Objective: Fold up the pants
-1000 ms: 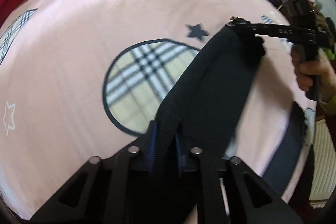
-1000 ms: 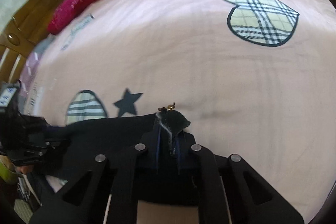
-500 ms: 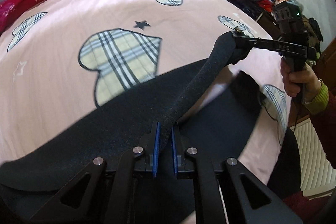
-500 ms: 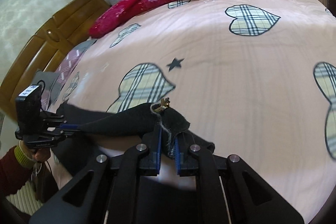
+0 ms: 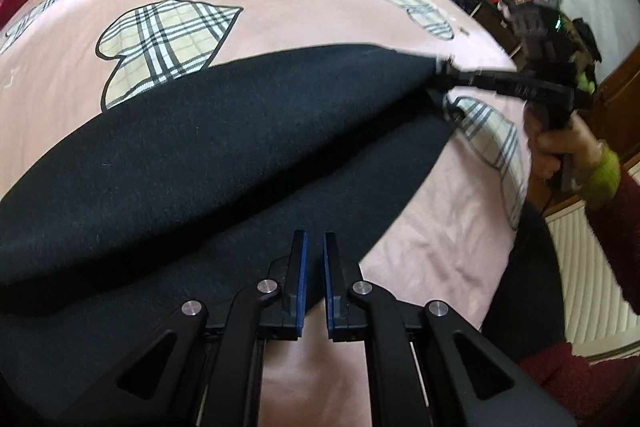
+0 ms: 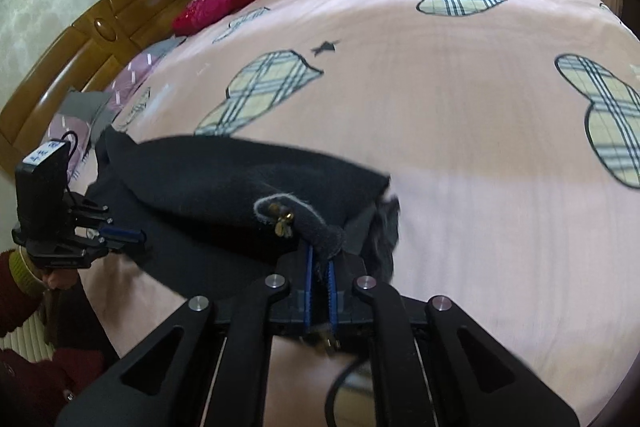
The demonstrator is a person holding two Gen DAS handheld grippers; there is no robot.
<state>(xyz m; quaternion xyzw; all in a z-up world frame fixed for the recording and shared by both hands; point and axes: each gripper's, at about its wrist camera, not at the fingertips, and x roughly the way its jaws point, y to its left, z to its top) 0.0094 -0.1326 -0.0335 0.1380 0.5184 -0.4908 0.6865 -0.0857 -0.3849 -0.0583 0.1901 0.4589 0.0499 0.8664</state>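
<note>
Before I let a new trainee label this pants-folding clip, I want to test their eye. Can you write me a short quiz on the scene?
1. True or false: the right gripper is clamped on a bunched corner of the pants.
2. Which print does the pink bedsheet carry? A) plaid hearts and small stars B) polka dots C) no print at all
3. Fill in: the pants are ____ in colour.

Key: 1 true; 2 A; 3 black.
</note>
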